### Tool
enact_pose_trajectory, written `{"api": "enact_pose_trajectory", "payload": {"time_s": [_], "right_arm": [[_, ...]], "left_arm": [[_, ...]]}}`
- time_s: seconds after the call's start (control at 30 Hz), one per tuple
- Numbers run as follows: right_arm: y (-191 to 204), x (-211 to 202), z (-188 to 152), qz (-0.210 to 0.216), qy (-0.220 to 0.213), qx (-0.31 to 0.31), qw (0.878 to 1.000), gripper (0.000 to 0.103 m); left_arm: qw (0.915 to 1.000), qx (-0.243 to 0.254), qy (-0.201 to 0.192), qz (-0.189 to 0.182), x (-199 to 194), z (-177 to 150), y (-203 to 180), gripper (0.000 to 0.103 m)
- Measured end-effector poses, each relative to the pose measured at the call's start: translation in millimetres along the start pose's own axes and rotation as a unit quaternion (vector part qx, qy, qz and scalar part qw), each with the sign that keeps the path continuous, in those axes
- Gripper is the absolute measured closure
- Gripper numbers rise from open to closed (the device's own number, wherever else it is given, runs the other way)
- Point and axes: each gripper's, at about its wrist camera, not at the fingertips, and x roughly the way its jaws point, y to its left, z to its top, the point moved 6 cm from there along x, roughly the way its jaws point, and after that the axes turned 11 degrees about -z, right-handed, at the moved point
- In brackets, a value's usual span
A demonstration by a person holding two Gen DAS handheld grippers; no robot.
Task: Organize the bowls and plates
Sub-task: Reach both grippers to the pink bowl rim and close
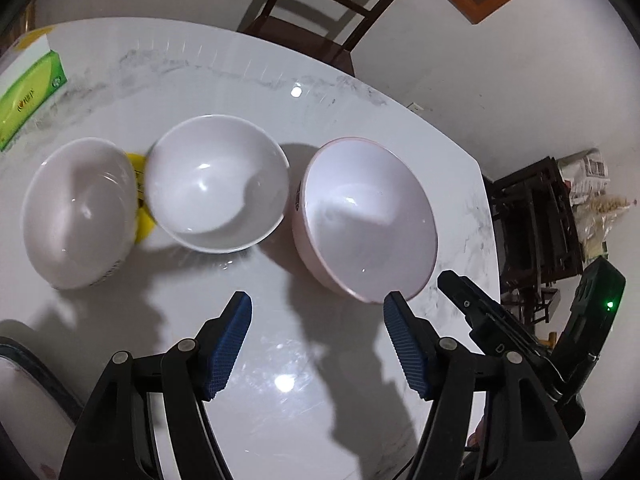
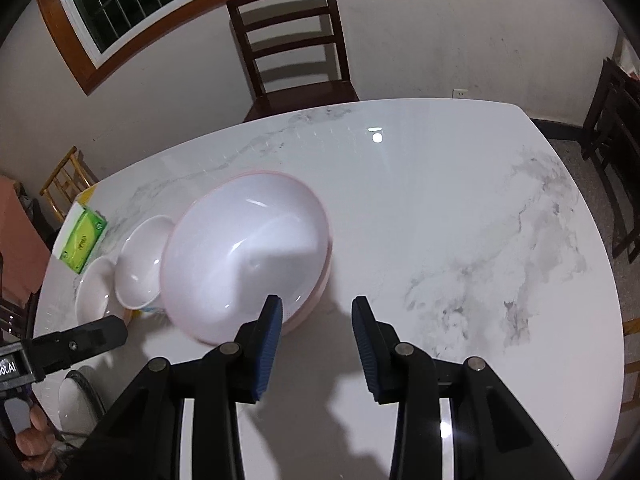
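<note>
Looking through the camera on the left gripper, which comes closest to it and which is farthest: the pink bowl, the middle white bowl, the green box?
From the left gripper:
1. The pink bowl, just ahead on the right, its rim by the right fingertip.
2. The middle white bowl, farther back, left of centre.
3. The green box, at the table's far left edge.

Three bowls stand upright and empty in a row on the marble table [image 1: 320, 380], ahead of the left gripper [image 1: 318, 312]. The pink-rimmed bowl [image 1: 368, 220] sits nearest, ahead-right. The white bowl [image 1: 218, 182] sits ahead-left. A second white bowl [image 1: 78, 212] stands farthest left.
</note>
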Motion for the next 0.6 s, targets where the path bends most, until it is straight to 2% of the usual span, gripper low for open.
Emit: {"api": "enact_pose_trajectory", "payload": {"time_s": [0.43, 0.5, 0.57, 0.6], "right_arm": [[9, 35, 17, -0.004, 0.032, 0.001, 0.999, 0.066], [10, 39, 18, -0.009, 0.032, 0.000, 0.999, 0.066], [11, 43, 17, -0.009, 0.036, 0.000, 0.999, 0.066], [11, 45, 17, -0.009, 0.039, 0.000, 0.999, 0.066]], "left_arm": [[0.9993, -0.037, -0.006, 0.008, 34, 13, 0, 0.046], [0.9992, -0.038, -0.006, 0.011, 37, 14, 2, 0.049], [0.9992, -0.037, -0.007, 0.016, 40, 14, 4, 0.059], [0.9992, -0.037, -0.005, 0.015, 42, 13, 4, 0.061]]}}
